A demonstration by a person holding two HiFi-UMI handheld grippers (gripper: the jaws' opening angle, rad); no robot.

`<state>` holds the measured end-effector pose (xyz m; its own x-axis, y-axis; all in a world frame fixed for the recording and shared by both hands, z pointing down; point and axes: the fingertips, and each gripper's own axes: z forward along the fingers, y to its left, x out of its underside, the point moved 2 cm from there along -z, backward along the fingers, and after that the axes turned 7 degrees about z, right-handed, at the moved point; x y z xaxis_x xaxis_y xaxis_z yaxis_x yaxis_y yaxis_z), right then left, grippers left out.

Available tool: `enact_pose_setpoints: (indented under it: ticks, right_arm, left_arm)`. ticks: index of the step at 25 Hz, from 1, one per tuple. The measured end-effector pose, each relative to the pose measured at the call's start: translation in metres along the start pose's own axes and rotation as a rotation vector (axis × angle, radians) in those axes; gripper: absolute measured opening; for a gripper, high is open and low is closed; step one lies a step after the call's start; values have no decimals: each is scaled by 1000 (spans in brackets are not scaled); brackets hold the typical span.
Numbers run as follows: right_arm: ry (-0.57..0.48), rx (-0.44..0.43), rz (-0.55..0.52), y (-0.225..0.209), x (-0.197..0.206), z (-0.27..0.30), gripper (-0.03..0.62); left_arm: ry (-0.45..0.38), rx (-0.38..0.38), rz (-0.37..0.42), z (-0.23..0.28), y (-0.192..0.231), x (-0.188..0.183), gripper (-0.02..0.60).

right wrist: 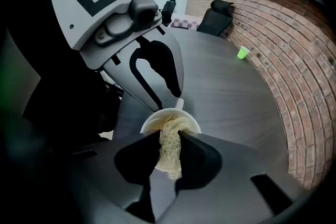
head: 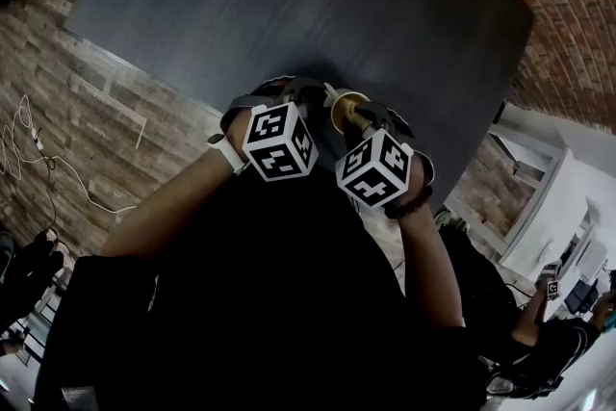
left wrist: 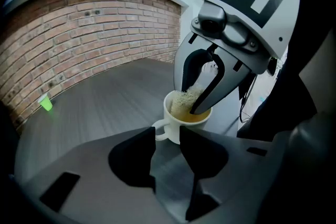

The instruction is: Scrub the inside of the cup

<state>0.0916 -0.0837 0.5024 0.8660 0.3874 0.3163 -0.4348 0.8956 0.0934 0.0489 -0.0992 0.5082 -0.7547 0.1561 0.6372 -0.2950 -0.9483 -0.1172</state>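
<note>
The fibre scrubber [right wrist: 169, 150] — a pale, loose wad — is pinched between the jaws of the right gripper [right wrist: 169, 136], which are pressed together on its middle. Its far end is pushed over the rim and into the mouth of the cup [right wrist: 153, 119]. The near end hangs free behind the jaw tips.

The cup is white, with a yellowish inside. It appears to stand on the dark table [left wrist: 100, 97], close to the edge nearest the person. Its handle [left wrist: 159, 130] is gripped between the jaw tips of the left gripper [left wrist: 167, 134], which are closed on it from the side. A small green object [left wrist: 46, 104] is seen well apart, by the brick wall [left wrist: 79, 34].

Scrubbing is judged to be under way. The following faults are to be expected:

- The scrubber may be pulled from the pinch, since only a narrow band of loose fibre is held.
- The cup may be twisted about its handle if the stroke is pressed hard against one wall — the hold is on the handle alone.
- The cup may be tipped or pushed over the nearby table edge if the rim is struck by the right jaws.
</note>
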Motion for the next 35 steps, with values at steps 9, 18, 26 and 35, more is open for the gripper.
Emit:
enact_pose_setpoints:
  ticks: [9, 18, 26, 35]
  right_arm:
    - [-153, -226, 381, 0, -12, -43, 83]
    - [-206, -56, 243, -21, -27, -95, 83]
    - [26, -51, -17, 6, 0, -7, 83]
    - [47, -37, 110, -3, -2, -5, 83]
  left_arm:
    - [3, -1, -1, -2, -3, 3, 154]
    - [1, -5, -11, -7, -4, 4, 154]
    - [2, -6, -14, -2, -3, 0, 155]
    - [3, -2, -25, -3, -3, 5, 155]
